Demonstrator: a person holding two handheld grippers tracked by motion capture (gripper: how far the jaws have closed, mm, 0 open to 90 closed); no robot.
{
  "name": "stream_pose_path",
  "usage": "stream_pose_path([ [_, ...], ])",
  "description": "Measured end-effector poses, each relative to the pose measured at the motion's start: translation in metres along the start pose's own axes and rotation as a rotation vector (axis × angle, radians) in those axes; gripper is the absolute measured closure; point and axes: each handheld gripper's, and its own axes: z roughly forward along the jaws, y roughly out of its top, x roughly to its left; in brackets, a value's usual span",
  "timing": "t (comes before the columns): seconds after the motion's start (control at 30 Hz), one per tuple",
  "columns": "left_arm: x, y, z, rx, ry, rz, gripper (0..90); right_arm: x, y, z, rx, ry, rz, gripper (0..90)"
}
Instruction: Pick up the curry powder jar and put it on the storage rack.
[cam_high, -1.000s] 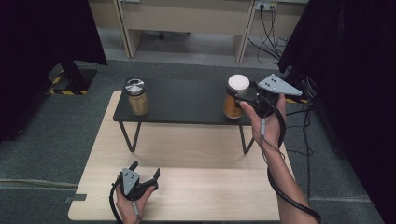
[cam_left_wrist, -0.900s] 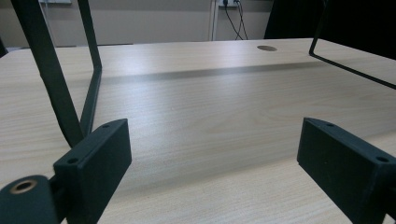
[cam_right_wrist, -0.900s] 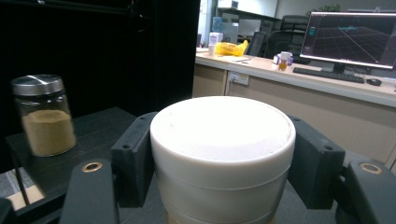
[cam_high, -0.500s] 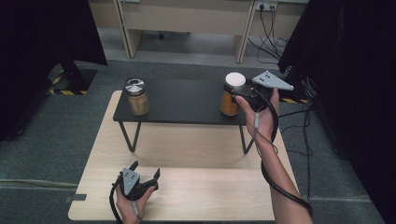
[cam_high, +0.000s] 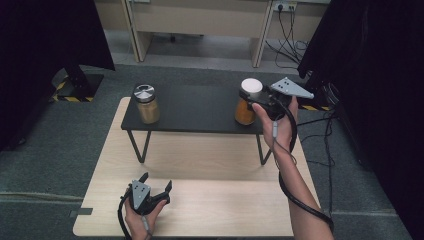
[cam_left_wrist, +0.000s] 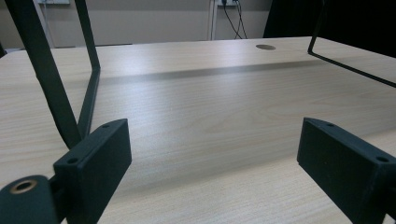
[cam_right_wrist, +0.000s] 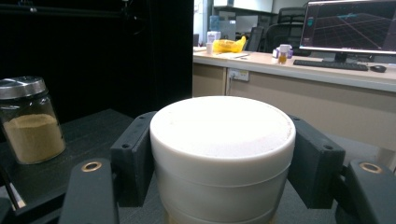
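1. The white-lidded jar (cam_high: 248, 102) of orange contents stands at the right end of the black shelf (cam_high: 195, 110). I read my right gripper (cam_high: 254, 98) clamped on its white lid (cam_right_wrist: 222, 140), one jaw pressed to each side.
2. My left gripper (cam_high: 156, 184) rests low at the near left of the wooden table (cam_high: 210, 205), jaws spread wide with nothing between them.
3. A second jar, the metal-lidded jar (cam_high: 146, 104) of tan powder, stands at the shelf's left end, well apart from the held one. Nothing lies between the two.
4. The shelf stands on thin black legs (cam_left_wrist: 51, 79) on the table's far half. Grey carpet surrounds the table; dark curtains hang left and right.
5. The right gripper view adds a desk with a monitor (cam_right_wrist: 348, 28) beyond; the left gripper view adds a round hole (cam_left_wrist: 265, 47) in the tabletop.
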Motion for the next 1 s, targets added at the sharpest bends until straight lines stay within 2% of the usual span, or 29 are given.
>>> stream_pose_path([
  [0.1,-0.0004,-0.0001,-0.0001,-0.001,0.001,0.002,9.1,0.0010,-0.0047,-0.0008,-0.016,-0.006,0.003,33.7],
  [1.0,0.0007,0.0001,0.0002,0.000,-0.002,-0.003,9.2,0.0017,-0.0014,-0.0002,-0.003,-0.008,0.004,33.6],
])
